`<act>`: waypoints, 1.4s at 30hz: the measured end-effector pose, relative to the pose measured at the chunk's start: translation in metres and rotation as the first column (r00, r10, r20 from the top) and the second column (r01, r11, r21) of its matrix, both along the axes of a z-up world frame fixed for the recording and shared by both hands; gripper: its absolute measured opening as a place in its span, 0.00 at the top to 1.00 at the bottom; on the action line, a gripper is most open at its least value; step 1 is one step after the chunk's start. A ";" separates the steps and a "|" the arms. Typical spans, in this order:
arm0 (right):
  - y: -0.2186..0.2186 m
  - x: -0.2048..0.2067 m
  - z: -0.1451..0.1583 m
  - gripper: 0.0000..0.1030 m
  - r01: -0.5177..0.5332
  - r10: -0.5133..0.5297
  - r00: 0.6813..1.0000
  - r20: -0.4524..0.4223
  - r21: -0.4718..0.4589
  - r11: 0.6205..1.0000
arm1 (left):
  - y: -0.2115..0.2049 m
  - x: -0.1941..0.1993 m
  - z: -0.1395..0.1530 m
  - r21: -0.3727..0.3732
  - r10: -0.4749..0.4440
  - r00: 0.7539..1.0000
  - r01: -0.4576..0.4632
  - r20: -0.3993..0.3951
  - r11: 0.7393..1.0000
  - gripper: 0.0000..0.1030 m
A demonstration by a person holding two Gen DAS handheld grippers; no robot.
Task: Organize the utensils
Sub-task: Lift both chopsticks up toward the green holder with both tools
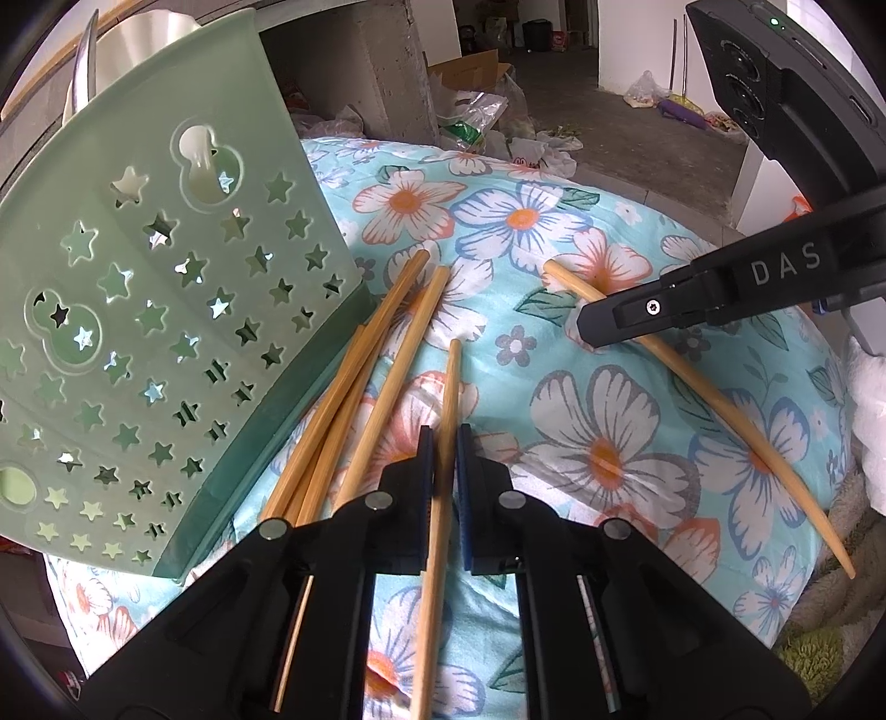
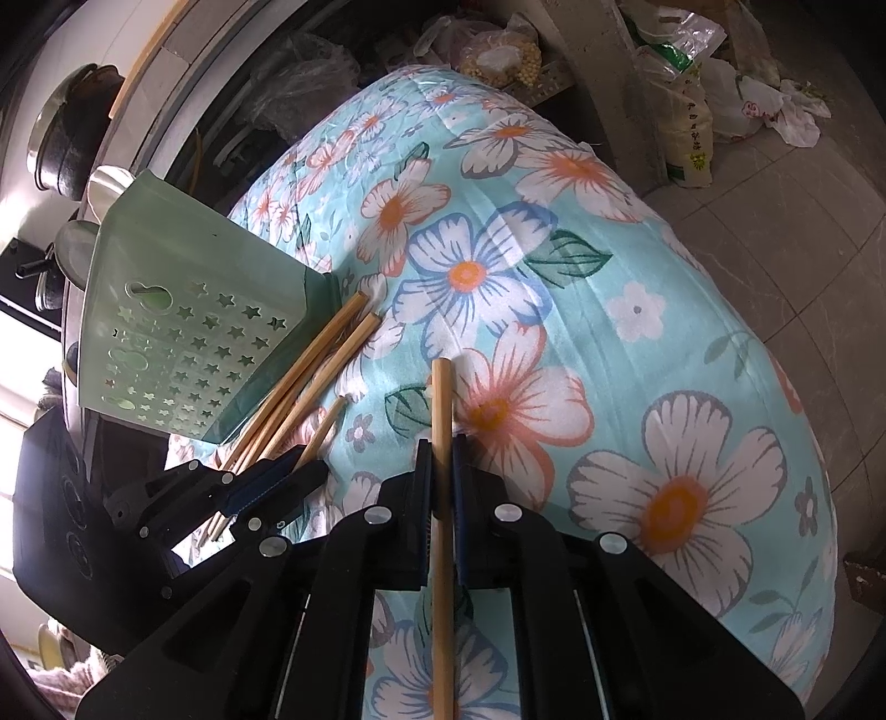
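Observation:
My left gripper (image 1: 444, 437) is shut on a bamboo chopstick (image 1: 451, 382) that runs back between its fingers; the right wrist view shows this gripper (image 2: 310, 471) at lower left. My right gripper (image 2: 441, 448) is shut on a second chopstick (image 2: 441, 387), and in the left wrist view this gripper (image 1: 590, 332) pinches that chopstick (image 1: 720, 404) near its thick end. Several loose chopsticks (image 1: 387, 332) (image 2: 321, 354) lie fanned against a pale green star-punched utensil holder (image 1: 166, 310) (image 2: 166, 332), which is tipped on its side.
Everything rests on a rounded cushion in a turquoise floral cloth (image 1: 609, 443) (image 2: 637, 332). White and metal utensils (image 1: 149, 44) poke from the holder's far end. Plastic bags (image 2: 686, 127) and a cardboard box (image 1: 470, 66) sit on the tiled floor beyond. A dark pot (image 2: 61, 144) stands at upper left.

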State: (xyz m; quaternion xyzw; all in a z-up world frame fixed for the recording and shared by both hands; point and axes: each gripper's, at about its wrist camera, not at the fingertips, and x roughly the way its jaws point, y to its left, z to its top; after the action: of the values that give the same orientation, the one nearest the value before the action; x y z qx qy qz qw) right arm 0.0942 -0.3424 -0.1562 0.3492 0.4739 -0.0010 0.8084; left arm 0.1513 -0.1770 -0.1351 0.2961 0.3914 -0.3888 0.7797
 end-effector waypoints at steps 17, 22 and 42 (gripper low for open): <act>0.002 -0.020 0.075 0.93 0.023 0.000 0.974 0.228 -0.099 0.995 | 0.052 0.012 0.106 -0.304 0.124 0.992 -0.107 0.038 0.947 0.95; 0.004 -0.022 0.101 0.93 0.024 0.022 0.950 0.310 -0.143 0.989 | 0.081 0.016 0.148 -0.437 0.186 0.982 -0.152 0.036 0.886 0.95; 0.010 -0.018 0.113 0.93 0.013 0.039 0.941 0.336 -0.151 0.988 | 0.080 0.028 0.134 -0.361 0.226 0.974 -0.217 -0.018 0.907 0.73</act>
State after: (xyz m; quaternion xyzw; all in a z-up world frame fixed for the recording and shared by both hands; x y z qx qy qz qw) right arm 0.0765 -0.3324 -0.0429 0.2787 0.3290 0.0283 0.9018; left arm 0.1789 -0.0975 -0.0016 0.1064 0.3353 -0.3594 0.8643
